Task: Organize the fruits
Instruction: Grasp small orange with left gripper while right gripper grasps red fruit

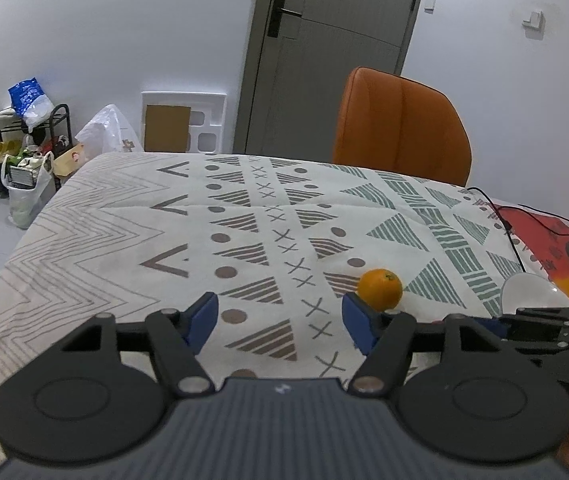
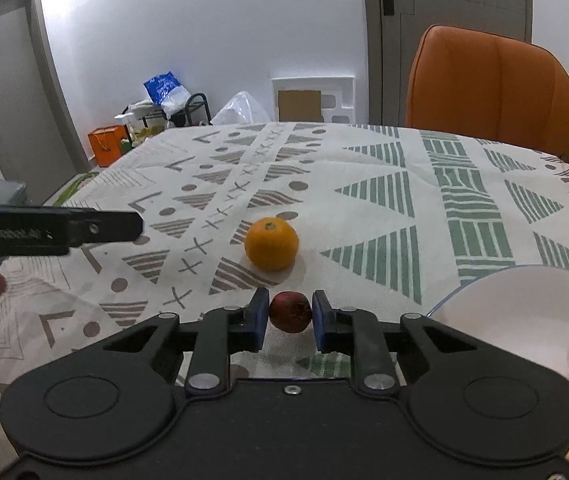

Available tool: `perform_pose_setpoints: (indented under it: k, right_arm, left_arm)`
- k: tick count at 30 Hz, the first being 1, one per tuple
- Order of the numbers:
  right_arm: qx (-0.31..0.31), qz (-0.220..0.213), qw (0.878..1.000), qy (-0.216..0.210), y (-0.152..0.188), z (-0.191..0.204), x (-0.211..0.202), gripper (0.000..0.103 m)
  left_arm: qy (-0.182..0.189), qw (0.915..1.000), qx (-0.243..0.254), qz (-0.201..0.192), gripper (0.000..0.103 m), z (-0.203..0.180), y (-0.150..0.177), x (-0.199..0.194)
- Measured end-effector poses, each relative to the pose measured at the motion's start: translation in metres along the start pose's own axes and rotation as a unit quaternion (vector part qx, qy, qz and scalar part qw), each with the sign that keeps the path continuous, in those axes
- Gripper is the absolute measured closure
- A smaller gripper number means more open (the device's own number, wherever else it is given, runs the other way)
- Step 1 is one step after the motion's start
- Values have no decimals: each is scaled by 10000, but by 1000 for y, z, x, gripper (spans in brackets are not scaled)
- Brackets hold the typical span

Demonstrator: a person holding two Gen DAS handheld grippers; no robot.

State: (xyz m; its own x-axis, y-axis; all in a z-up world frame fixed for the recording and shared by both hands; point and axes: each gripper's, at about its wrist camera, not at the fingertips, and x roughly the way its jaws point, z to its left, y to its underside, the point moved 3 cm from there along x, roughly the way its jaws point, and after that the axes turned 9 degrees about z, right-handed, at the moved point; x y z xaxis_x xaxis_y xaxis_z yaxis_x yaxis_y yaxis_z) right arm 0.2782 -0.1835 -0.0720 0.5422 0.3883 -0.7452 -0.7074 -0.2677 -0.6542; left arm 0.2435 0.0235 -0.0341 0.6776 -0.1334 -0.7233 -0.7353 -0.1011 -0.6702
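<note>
Fruits are being gathered into the white bowl (image 2: pixel 524 312) at the right side of the bench (image 2: pixel 364 184). Judging by the contents, the task is partly complete: several yellow and orange pieces are already lying in the bowl at the lower right edge of the right wrist view, though they are cropped and cannot be counted or identified with certainty. Two items are remaining outside the bowl.

The first is a small dark red fruit (image 2: pixel 290 312), round with a matte, slightly mottled skin and a puckered end facing the camera. The right tongs (image 2: pixel 286 316) are pinching it between the blue pads, one pad on each side. Whether it is lifted or resting on the cloth cannot be determined. The bowl rim is sitting near the tongs, to their right.

The second is the orange (image 2: pixel 271 244), spherical, with a finely dimpled glossy peel and a green stem scar on top. It is resting on the cloth just beyond the red fruit, apart from it.

The left tongs (image 1: pixel 280 322) are spread wide and holding nothing. In the left wrist view the orange (image 1: pixel 379 289) is appearing just past the right-hand pad, not between the pads.

The bench is being covered by a soft woven cloth printed with brown and green triangles, dots and crosses. The bowl is smooth, glazed and shallow.
</note>
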Motion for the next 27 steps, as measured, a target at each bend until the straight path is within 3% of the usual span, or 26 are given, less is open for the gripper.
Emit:
perform_pose_setpoints:
  k: [13,27]
  right_arm:
    - [347,-517,9981,1,-8,-29,-40,82]
    - [813,-700,9938,307,9,-74,-63,82]
  left_arm:
    - [200,9994,289,73,36,-35,-9,22]
    - [329,9979,512,201,41,-65,-17,51]
